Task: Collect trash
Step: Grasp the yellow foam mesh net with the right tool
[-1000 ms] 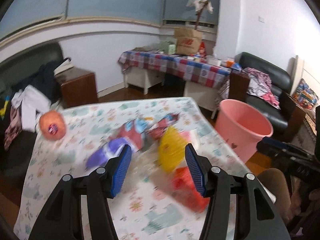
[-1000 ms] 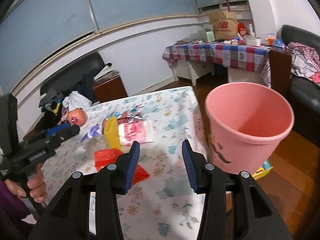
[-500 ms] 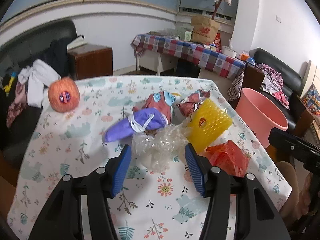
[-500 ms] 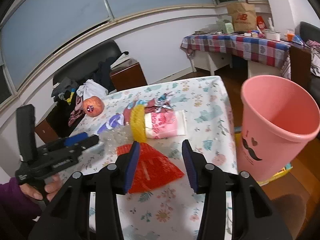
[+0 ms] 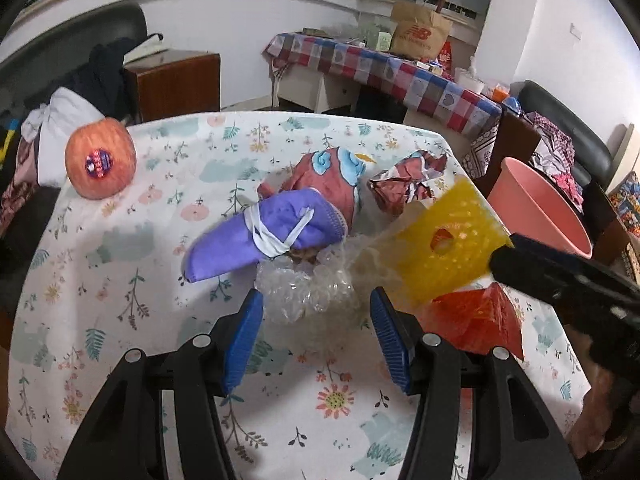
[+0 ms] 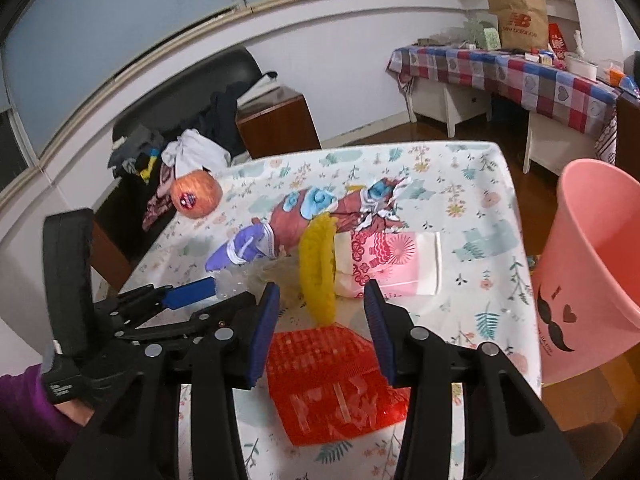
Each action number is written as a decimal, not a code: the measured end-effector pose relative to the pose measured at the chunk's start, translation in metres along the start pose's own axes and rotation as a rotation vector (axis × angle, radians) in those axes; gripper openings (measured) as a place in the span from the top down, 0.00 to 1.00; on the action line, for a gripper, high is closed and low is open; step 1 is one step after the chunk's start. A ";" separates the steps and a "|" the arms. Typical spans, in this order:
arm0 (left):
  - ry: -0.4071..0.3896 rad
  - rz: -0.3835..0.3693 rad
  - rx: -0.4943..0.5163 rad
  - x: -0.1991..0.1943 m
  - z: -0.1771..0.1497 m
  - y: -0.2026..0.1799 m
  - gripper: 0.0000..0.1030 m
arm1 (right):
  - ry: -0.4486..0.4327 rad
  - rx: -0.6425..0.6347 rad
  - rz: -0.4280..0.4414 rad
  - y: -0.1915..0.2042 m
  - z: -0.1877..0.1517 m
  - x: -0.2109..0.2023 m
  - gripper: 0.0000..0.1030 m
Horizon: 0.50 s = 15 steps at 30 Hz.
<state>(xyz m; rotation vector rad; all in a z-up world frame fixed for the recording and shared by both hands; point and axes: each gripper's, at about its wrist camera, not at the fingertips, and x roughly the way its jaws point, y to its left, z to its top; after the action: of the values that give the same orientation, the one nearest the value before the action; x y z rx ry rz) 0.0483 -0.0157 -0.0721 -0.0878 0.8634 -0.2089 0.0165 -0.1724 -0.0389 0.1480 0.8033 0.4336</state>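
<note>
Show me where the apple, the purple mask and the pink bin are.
apple point(image 5: 100, 163), left wrist view, on its sticker.
purple mask point(image 5: 236, 246), left wrist view, middle of the fabric.
pink bin point(image 6: 576, 280), right wrist view, outer wall.

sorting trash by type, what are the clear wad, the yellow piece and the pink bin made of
Clear wad: looks like bubble wrap, glossy with small bubbles.
Yellow piece: probably translucent plastic mesh, a grid of holes shows.
Pink bin: seemingly smooth matte moulded plastic.
</note>
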 end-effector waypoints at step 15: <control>-0.007 -0.034 0.036 0.002 0.000 -0.009 0.76 | -0.009 0.038 0.030 -0.007 0.002 0.001 0.90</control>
<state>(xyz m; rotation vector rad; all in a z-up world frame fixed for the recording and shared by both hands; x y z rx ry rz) 0.0486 -0.0246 -0.0723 -0.0692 0.8512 -0.2561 0.0210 -0.1776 -0.0402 0.1976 0.8017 0.4454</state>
